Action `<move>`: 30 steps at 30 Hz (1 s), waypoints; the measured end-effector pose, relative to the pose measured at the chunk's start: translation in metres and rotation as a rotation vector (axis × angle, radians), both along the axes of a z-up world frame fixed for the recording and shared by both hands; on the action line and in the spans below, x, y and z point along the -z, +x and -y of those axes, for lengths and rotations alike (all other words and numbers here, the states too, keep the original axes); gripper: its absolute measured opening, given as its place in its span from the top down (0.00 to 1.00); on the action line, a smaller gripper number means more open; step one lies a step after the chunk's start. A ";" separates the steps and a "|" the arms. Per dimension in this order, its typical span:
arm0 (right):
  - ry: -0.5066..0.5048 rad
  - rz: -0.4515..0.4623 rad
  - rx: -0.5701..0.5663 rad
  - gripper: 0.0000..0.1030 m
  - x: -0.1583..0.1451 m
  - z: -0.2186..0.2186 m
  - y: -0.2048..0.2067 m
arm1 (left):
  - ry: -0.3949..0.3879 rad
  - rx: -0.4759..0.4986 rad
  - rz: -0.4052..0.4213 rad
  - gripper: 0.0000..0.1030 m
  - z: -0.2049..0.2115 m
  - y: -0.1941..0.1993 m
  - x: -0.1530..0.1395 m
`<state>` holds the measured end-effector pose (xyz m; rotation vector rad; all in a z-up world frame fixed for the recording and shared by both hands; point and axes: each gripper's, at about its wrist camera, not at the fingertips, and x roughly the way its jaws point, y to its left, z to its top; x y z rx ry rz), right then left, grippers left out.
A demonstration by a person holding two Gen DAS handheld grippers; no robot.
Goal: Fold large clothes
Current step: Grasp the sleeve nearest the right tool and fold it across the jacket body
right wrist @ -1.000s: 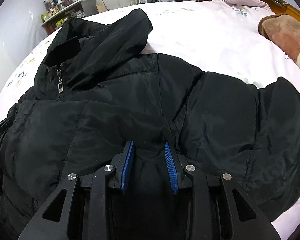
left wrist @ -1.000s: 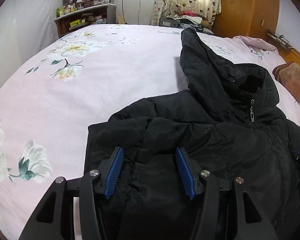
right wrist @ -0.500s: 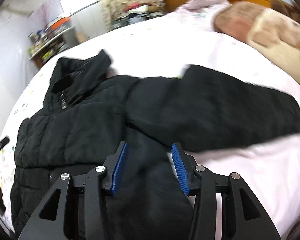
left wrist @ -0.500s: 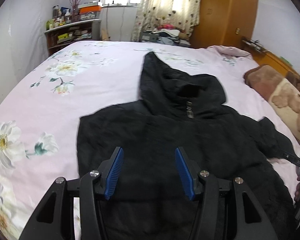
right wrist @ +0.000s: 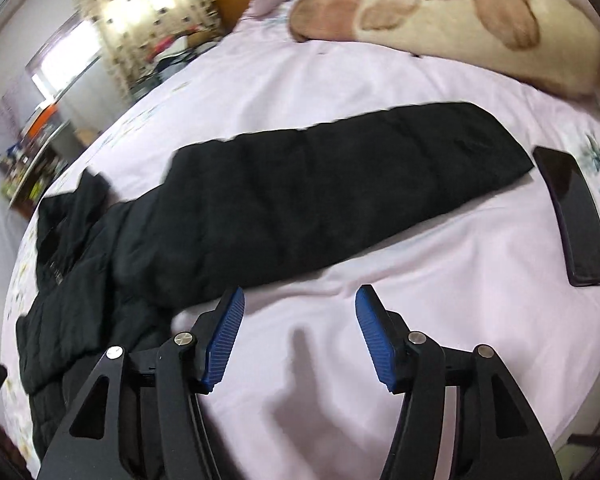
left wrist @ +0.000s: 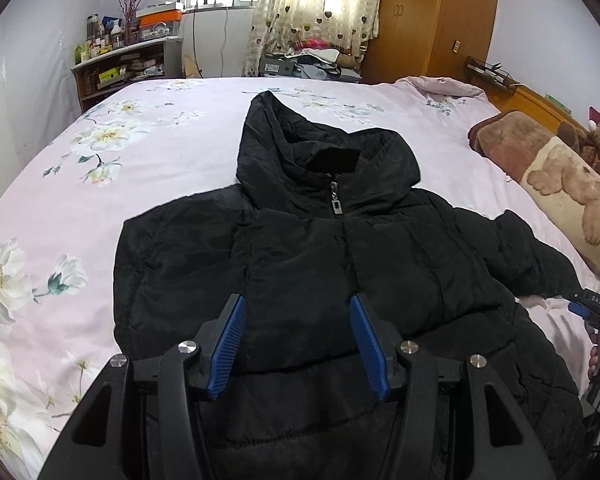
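A black hooded puffer jacket (left wrist: 332,264) lies face up on the pink floral bed, zipped, hood pointing away. My left gripper (left wrist: 296,340) is open and empty, held above the jacket's lower front. In the right wrist view the jacket's right sleeve (right wrist: 340,192) stretches out flat across the sheet toward the right. My right gripper (right wrist: 300,336) is open and empty above bare sheet just in front of that sleeve. The right gripper also shows at the right edge of the left wrist view (left wrist: 596,312).
A black phone (right wrist: 572,216) lies on the sheet just past the sleeve cuff. A brown and cream bear blanket (left wrist: 556,176) lies along the bed's right side. Shelves (left wrist: 120,68), a curtained window and a wooden wardrobe (left wrist: 428,20) stand beyond the bed.
Both grippers have lifted and pulled back from the jacket. The right gripper opened wider and swung right, off the jacket body to the sheet by the spread sleeve.
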<state>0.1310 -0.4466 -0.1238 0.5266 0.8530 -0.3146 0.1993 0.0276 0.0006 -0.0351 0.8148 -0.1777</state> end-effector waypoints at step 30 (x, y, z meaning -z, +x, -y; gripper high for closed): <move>0.053 0.261 0.159 0.89 -0.077 0.057 0.018 | -0.017 -0.112 -0.024 0.45 -0.034 0.016 0.012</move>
